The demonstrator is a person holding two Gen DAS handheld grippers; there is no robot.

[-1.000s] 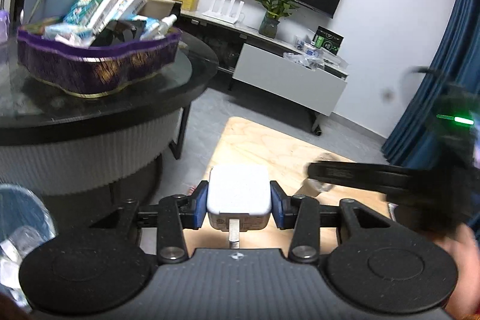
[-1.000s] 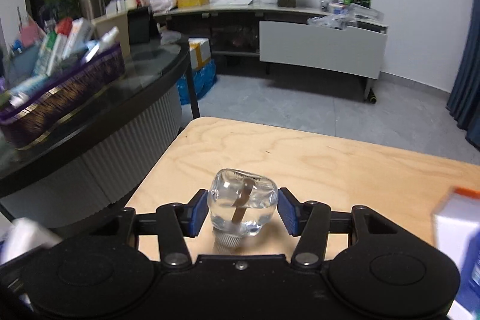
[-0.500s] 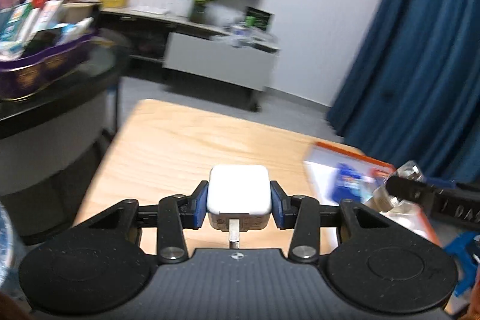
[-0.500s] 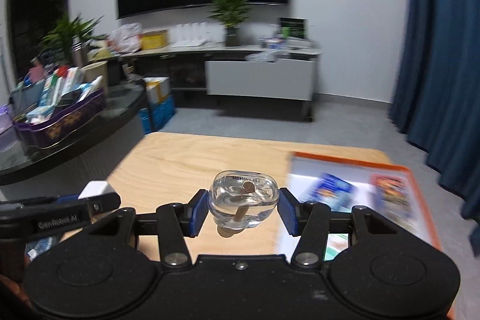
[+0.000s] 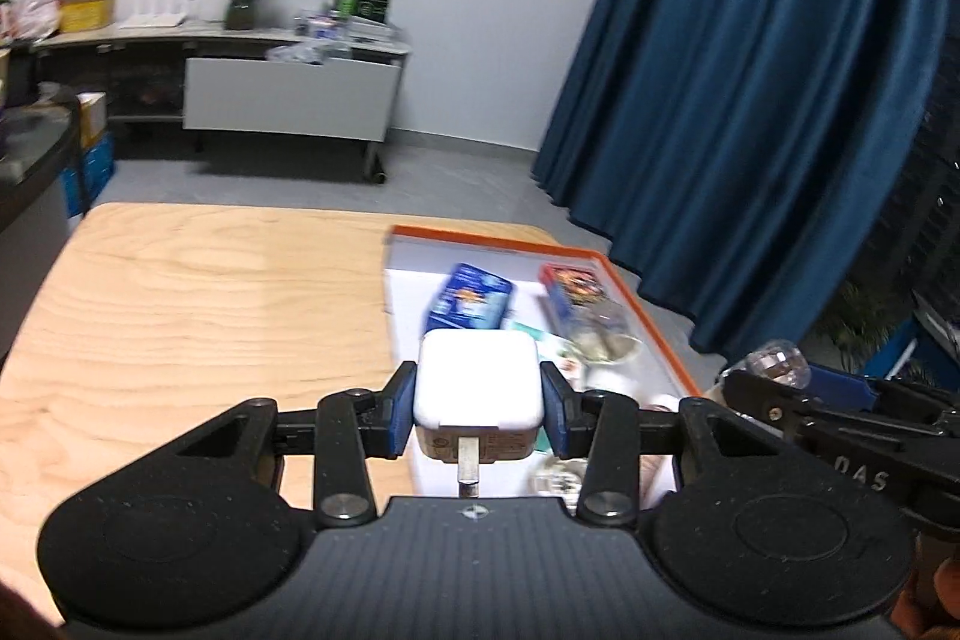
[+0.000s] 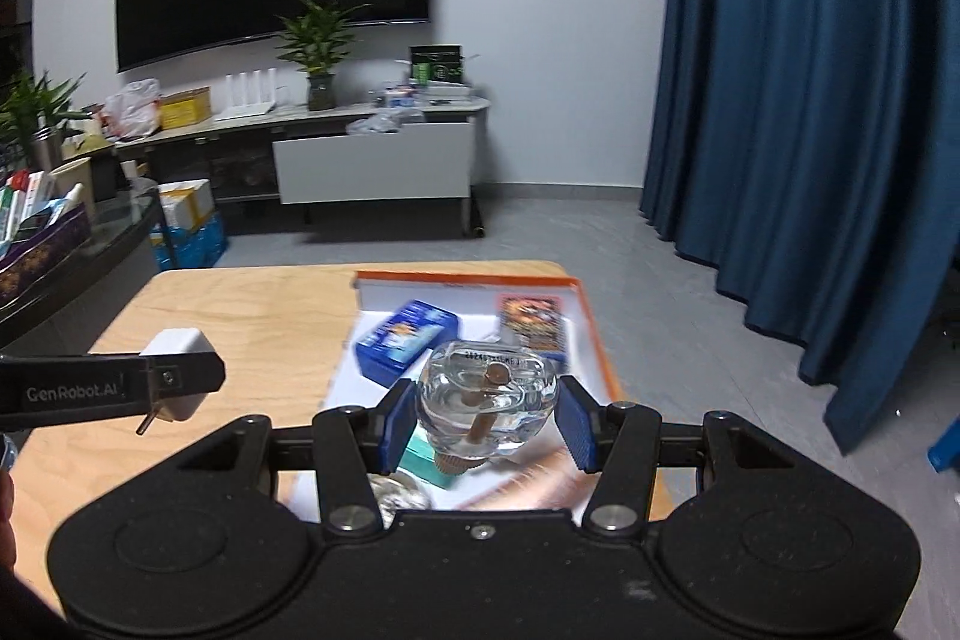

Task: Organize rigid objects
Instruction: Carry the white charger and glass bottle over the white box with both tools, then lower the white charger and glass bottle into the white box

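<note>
My left gripper (image 5: 478, 415) is shut on a white charger plug (image 5: 477, 379), held above the near left edge of an orange-rimmed white tray (image 5: 624, 289). My right gripper (image 6: 487, 415) is shut on a clear glass bottle (image 6: 487, 397) with a brown stopper, held over the tray (image 6: 585, 304). The charger (image 6: 177, 346) and the left gripper's side show at left in the right wrist view. The bottle (image 5: 777, 361) shows at right in the left wrist view. In the tray lie a blue box (image 6: 405, 337), a red card pack (image 6: 531, 319) and a glass jar (image 5: 600, 334).
The tray sits on the right part of a light wooden table (image 5: 198, 304). A blue curtain (image 6: 810, 100) hangs at right. A TV cabinet (image 6: 372, 160) stands by the far wall. A dark round table with a purple basket (image 6: 42, 244) is at left.
Both grippers swung right, away from the dark round table, and now sit over the orange tray. Each keeps hold of its object.
</note>
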